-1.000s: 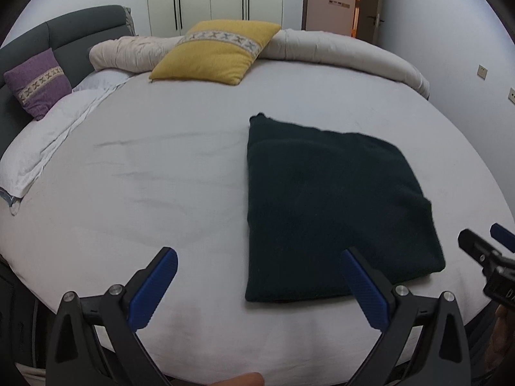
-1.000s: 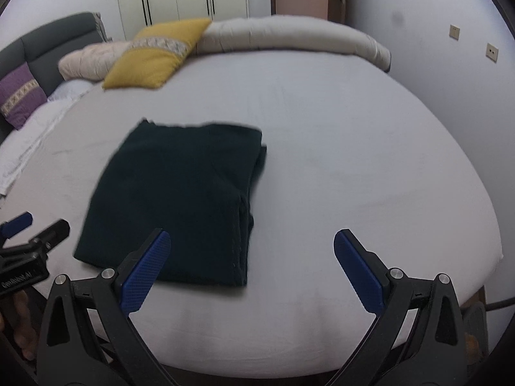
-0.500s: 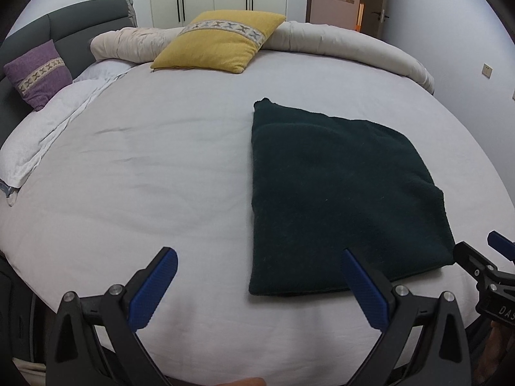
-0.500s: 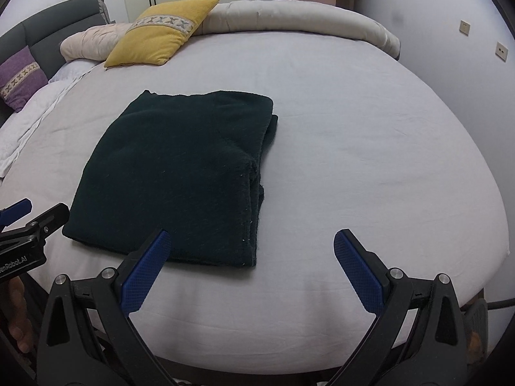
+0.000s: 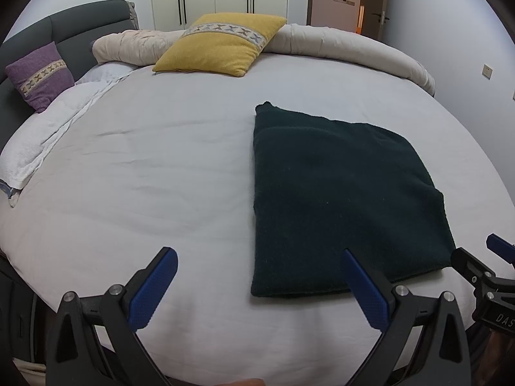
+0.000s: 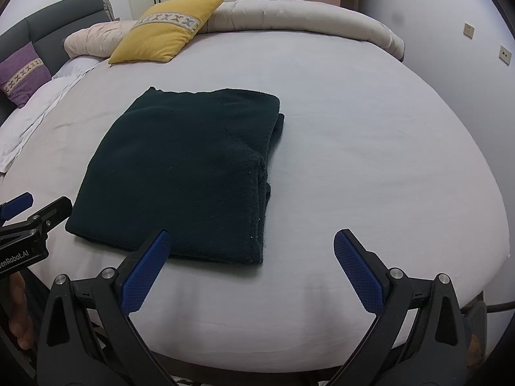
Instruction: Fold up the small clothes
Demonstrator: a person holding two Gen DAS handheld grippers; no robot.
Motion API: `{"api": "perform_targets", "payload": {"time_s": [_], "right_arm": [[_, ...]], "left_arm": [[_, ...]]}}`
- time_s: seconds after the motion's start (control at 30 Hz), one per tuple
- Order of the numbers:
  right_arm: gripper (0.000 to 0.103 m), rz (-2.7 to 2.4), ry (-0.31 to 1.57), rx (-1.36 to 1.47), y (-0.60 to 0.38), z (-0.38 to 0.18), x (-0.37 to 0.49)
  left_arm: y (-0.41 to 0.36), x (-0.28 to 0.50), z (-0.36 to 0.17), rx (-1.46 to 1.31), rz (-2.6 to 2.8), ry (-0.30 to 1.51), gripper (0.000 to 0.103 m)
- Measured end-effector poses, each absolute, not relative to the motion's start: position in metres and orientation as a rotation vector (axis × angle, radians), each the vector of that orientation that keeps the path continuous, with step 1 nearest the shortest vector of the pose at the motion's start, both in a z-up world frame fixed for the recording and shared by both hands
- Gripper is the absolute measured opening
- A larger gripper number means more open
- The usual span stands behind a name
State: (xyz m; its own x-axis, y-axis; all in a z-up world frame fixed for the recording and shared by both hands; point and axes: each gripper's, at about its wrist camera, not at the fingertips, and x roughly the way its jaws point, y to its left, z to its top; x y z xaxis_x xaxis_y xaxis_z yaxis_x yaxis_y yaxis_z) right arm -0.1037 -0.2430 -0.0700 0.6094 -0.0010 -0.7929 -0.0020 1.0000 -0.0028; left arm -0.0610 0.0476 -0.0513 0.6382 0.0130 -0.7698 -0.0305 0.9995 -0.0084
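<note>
Broadly, a bed (image 5: 161, 167) with a pale grey sheet fills both views, its dark grey headboard (image 5: 80, 29) at the far left. Along the far edge lies a rolled cream duvet (image 5: 347, 45), and a yellow cushion (image 5: 219, 45) with a patterned band leans on it. A purple cushion (image 5: 40, 75) with a similar band sits against the headboard, above a white towel (image 5: 29, 148) spread at the bed's left side.

On the sheet lies a dark green garment (image 5: 338, 199), folded into a flat rectangle with its stacked layers showing along the right edge in the right wrist view (image 6: 180, 173). It rests on the near half of the bed, well apart from the cushions.

Both tools hang above the near edge of the bed. The left gripper (image 5: 257, 289) is spread wide and empty, its right finger (image 5: 363, 289) over the garment's near edge. The right gripper (image 6: 251, 270) is likewise released, with 1 blue pad (image 6: 145, 270) over the garment's near right corner; whether either touches the cloth cannot be told.
</note>
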Motion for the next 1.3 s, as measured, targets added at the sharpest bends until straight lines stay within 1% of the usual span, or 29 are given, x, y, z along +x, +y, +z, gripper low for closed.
{"api": "perform_targets", "payload": {"time_s": [1.3], "right_arm": [[0.103, 0.005, 0.921, -0.003, -0.2382, -0.0712, -0.1062]], "left_arm": [[0.0480, -0.0614, -0.0505, -0.022, 0.029, 0.880, 0.103]]}}
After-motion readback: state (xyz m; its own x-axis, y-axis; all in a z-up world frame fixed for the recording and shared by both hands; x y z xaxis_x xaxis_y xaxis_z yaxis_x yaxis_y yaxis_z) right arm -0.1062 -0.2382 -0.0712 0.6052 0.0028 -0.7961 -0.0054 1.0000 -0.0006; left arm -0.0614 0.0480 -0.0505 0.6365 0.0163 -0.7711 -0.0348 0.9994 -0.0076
